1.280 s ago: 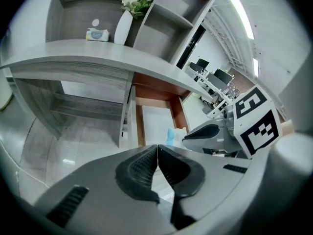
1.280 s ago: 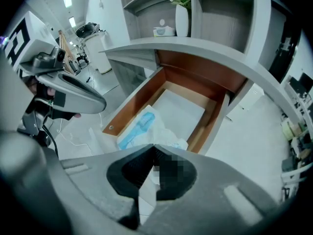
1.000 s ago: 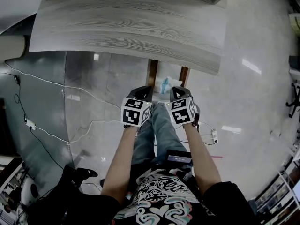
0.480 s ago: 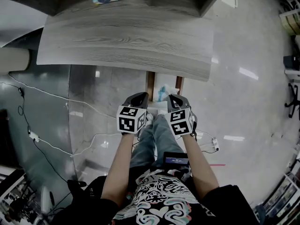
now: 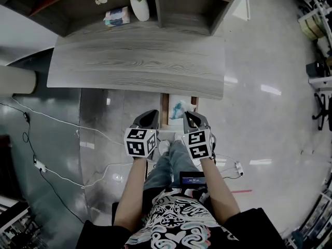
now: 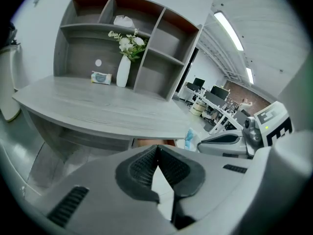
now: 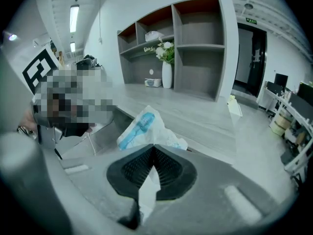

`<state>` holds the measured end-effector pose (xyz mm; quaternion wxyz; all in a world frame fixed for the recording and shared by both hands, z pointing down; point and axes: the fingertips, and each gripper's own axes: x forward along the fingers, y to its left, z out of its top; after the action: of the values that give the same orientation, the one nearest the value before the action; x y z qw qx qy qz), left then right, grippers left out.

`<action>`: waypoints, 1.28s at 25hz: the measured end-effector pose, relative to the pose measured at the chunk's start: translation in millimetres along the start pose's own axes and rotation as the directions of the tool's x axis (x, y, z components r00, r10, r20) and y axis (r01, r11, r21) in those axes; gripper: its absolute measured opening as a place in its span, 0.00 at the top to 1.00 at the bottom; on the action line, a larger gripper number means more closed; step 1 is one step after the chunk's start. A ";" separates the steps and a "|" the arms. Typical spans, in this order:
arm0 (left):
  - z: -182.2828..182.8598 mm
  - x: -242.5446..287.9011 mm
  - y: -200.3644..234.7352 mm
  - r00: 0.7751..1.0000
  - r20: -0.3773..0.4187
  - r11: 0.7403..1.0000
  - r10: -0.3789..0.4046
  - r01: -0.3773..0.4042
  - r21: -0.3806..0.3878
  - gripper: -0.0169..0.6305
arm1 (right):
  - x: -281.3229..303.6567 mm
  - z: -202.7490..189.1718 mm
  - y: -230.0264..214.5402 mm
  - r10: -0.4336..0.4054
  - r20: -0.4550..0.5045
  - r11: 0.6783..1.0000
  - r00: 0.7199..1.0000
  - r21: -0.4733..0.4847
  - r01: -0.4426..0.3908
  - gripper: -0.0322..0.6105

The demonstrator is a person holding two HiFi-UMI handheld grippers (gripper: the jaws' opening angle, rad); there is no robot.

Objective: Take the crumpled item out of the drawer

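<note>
The crumpled item (image 5: 178,108) is a white wad with blue print, over the open drawer (image 5: 165,112) under the desk's front edge. In the right gripper view the crumpled item (image 7: 146,126) sticks out from the tip of my right gripper (image 7: 154,148), which is shut on it. In the head view the right gripper (image 5: 189,119) sits at the drawer's right side. My left gripper (image 5: 147,119) hangs beside the drawer's left side. The left gripper (image 6: 157,148) is shut with nothing in it, and the crumpled item (image 6: 190,138) shows to its right.
The grey wooden desk (image 5: 140,66) spans the view above the drawer. Behind it a shelf unit holds a white vase with flowers (image 5: 140,7) and a tissue pack (image 5: 116,17). Cables (image 5: 52,121) run over the glossy floor at left; a power strip (image 5: 237,167) lies at right.
The view has tilted up, bringing the shelf and vase into sight. Both grippers sit lower in the frame, nearer the body. The crumpled item stays at the right gripper's tip.
</note>
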<state>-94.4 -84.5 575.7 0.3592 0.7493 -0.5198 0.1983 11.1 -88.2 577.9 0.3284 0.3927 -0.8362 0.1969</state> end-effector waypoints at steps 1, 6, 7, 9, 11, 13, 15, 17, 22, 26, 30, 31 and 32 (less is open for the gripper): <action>3.9 -2.5 -2.0 1.000 0.009 1.000 -0.004 0.004 0.001 0.96 | -4.0 3.9 -0.8 -0.007 0.009 1.000 1.000 0.006 0.007 0.94; 26.2 -18.6 -11.6 0.999 0.049 0.999 -0.019 0.017 0.037 0.96 | -20.9 20.0 1.4 -0.011 0.040 1.000 0.999 0.014 0.010 0.94; 31.7 -22.3 -13.9 0.998 0.058 0.999 -0.022 0.019 0.049 0.96 | -24.3 23.1 0.1 -0.017 0.043 1.000 0.999 0.023 0.016 0.94; 42.9 -29.1 -18.4 0.997 0.078 0.998 -0.030 0.025 0.066 0.96 | -31.0 30.7 -2.5 -0.030 0.052 0.999 0.998 0.029 0.029 0.94; 52.4 -34.9 -21.5 0.995 0.096 0.997 -0.035 0.028 0.076 0.96 | -37.9 39.6 -2.6 -0.036 0.071 0.999 0.997 0.028 0.034 0.94; 60.7 -39.3 -24.8 0.993 0.111 0.996 -0.044 0.034 0.086 0.96 | -44.6 48.7 -3.1 -0.041 0.095 0.999 0.995 0.038 0.037 0.94; 70.3 -43.3 -28.5 0.990 0.129 0.994 -0.062 0.050 0.094 0.96 | -49.8 59.0 -4.5 -0.047 0.121 0.998 0.991 0.049 0.041 0.94; 80.1 -48.6 -31.1 0.986 0.149 0.994 -0.074 0.060 0.095 0.96 | -55.2 69.4 -4.8 -0.052 0.145 0.998 0.988 0.048 0.045 0.94; 101.7 -62.1 -38.2 0.977 0.188 0.991 -0.096 0.075 0.114 0.96 | -71.5 92.3 -5.4 -0.065 0.203 0.997 0.977 0.041 0.058 0.94; 111.6 -71.6 -41.0 0.970 0.216 0.989 -0.111 0.086 0.120 0.96 | -78.8 105.6 -2.0 -0.064 0.235 0.998 0.970 0.030 0.059 0.94; 121.6 -82.7 -45.3 0.964 0.238 0.986 -0.119 0.087 0.139 0.96 | -91.5 115.2 3.4 -0.068 0.268 0.998 0.961 0.028 0.063 0.94; 124.7 -85.4 -47.2 0.961 0.247 0.986 -0.123 0.089 0.143 0.96 | -94.5 116.6 4.1 -0.069 0.275 0.998 0.959 0.030 0.063 0.94; 128.0 -87.6 -49.1 0.959 0.255 0.985 -0.126 0.091 0.147 0.96 | -97.0 118.1 4.6 -0.070 0.282 0.997 0.957 0.030 0.064 0.94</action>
<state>-92.3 -114.1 415.8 0.2464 0.8188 -0.5065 0.1114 7.1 -103.6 425.9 0.2080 0.4484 -0.8585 0.1362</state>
